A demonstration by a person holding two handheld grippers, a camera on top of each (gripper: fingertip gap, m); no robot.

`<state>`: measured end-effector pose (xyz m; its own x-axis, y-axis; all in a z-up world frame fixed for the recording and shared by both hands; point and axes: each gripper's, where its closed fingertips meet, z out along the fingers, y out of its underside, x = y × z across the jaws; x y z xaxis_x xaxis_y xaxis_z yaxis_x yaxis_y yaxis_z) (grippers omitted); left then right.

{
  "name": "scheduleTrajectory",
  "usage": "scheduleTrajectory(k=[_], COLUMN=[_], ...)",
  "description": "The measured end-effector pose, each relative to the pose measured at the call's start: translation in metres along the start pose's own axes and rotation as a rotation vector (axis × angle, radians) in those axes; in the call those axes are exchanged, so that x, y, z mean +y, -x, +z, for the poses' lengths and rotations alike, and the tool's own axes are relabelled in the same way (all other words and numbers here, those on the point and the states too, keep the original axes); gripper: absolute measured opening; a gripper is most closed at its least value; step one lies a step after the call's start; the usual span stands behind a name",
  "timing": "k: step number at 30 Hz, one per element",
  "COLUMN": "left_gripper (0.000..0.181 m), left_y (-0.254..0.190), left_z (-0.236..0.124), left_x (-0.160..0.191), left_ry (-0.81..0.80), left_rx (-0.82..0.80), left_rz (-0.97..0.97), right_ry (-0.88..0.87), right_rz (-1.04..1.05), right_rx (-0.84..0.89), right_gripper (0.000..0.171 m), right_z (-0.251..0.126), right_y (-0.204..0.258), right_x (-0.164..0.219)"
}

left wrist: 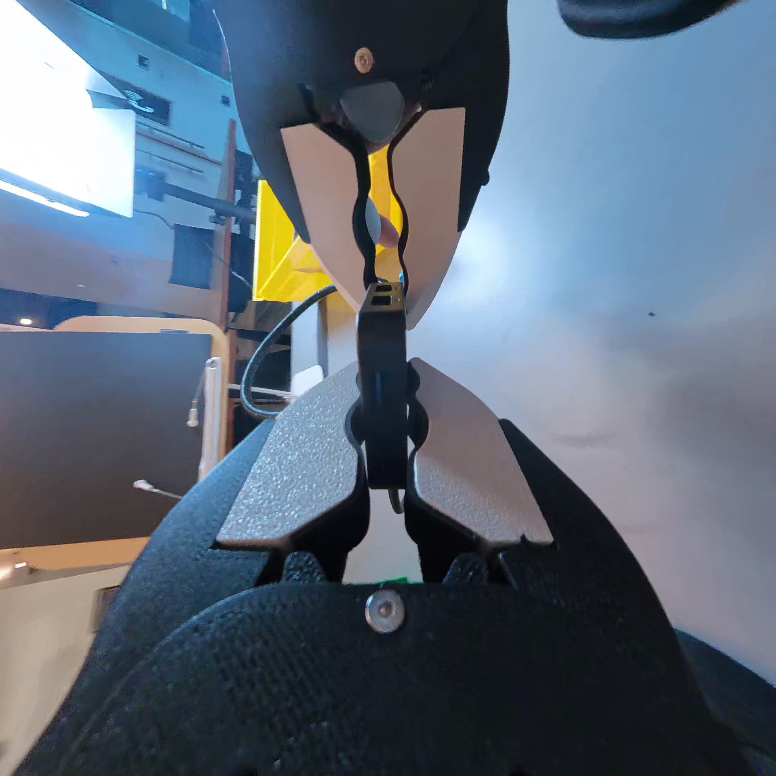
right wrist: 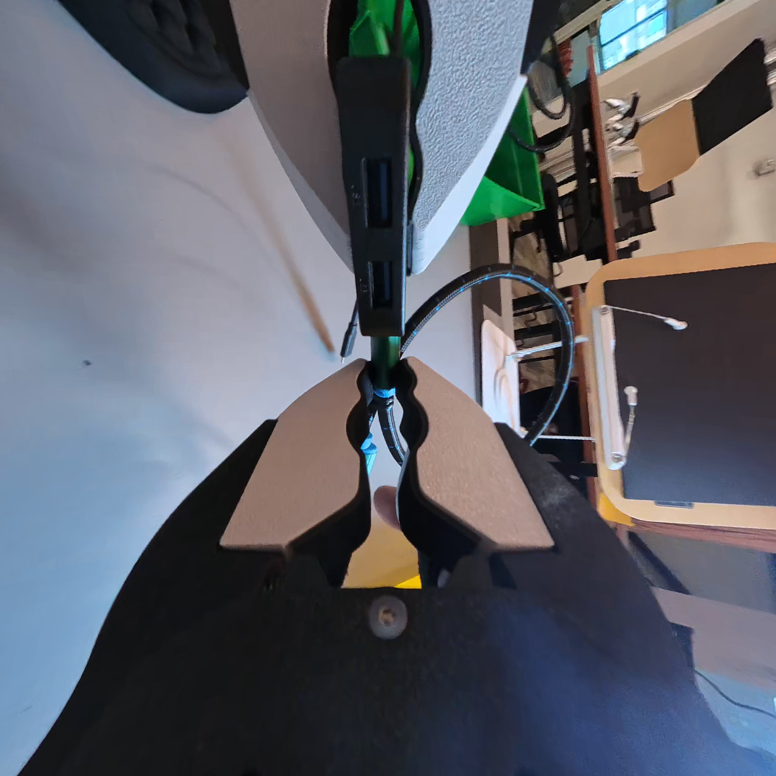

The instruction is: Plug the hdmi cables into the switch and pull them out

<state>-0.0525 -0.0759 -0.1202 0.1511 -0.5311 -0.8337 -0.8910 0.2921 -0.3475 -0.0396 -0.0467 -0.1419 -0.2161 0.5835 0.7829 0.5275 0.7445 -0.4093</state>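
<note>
Left tongs (left wrist: 384,420) are clamping the black switch (left wrist: 383,403) edge-on above the white bench (left wrist: 609,252), while the facing right tongs (right wrist: 383,378) are gripping the green-tipped hdmi cable (right wrist: 525,289) plug directly at the switch's near end.

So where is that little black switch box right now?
The switch is off the white table, clamped between the left gripper fingers, with the right gripper facing its far end.
</note>
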Motion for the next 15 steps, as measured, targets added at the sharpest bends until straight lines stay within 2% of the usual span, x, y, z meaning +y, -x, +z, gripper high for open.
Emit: scheduleTrajectory(k=[3,5,7,11,15], left_gripper=[0.015,0.015,0.014,0.015,0.015], left_y=[-0.01,-0.008,-0.011,-0.02,-0.022], left_z=[0.001,-0.004,-0.005,0.004,0.008], left_x=[0.001,0.0,0.002,0.009,0.011], left_ry=[-0.062,-0.131,-0.176,-0.159,-0.142], left_rx=[0.102,0.132,0.181,0.202,0.195], left_rz=[-0.087,-0.171,-0.243,-0.236,-0.239], right_ry=[-0.054,-0.133,-0.142,-0.081,-0.137], right_rz=[0.041,0.09,0.107,0.023,0.031], right_rx=[-0.096,-0.092,-0.107,-0.073,-0.037], right_gripper=[0.011,0.011,0.011,0.012,0.015], right_z=[-0.003,-0.008,-0.007,0.001,-0.004], right_y=[0.013,0.011,0.014,0.021,0.019], right_x=[-0.003,-0.009,-0.009,-0.001,-0.008])
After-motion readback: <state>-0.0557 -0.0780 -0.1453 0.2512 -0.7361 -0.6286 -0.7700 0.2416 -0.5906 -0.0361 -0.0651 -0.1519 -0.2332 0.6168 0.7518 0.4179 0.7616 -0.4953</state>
